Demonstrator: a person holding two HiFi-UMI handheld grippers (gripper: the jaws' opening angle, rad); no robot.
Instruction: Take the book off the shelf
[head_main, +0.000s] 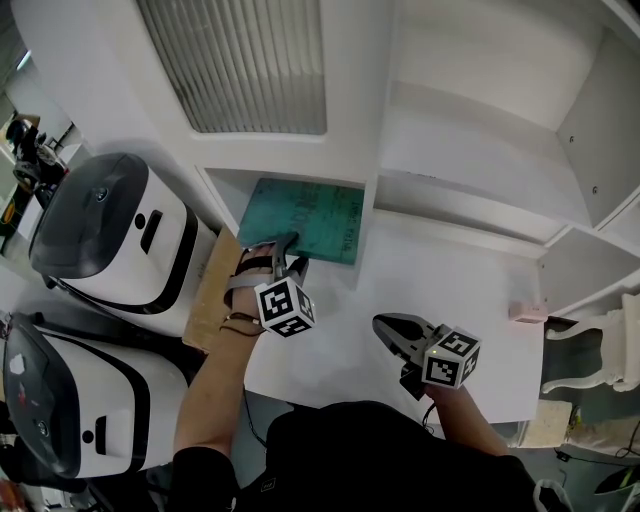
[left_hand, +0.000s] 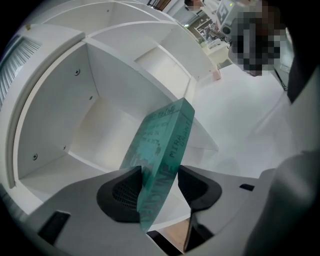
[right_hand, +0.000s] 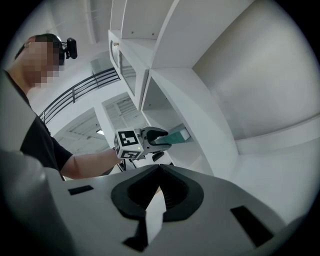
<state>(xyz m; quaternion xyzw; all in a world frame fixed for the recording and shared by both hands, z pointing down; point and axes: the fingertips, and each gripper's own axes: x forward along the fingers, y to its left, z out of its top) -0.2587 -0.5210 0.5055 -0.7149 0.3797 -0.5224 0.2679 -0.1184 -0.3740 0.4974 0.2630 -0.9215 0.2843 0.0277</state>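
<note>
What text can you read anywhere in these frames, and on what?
"MIRA": on the spine of the teal book, in the left gripper view; the rest of the spine print is too blurred to read.
Lines of print on the book's cover: too small and blurred to read.
Marker cubes: black-and-white square patterns only, no words.

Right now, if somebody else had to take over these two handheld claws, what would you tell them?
Left gripper: jaws astride the green book, with a gap at one pad, so no firm grip yet.
Right gripper: shut, empty, off to the book's right.
Book: leaning inside its compartment of the white shelf.
Done: the reach.
Left: close on the book, then pull it out.
</note>
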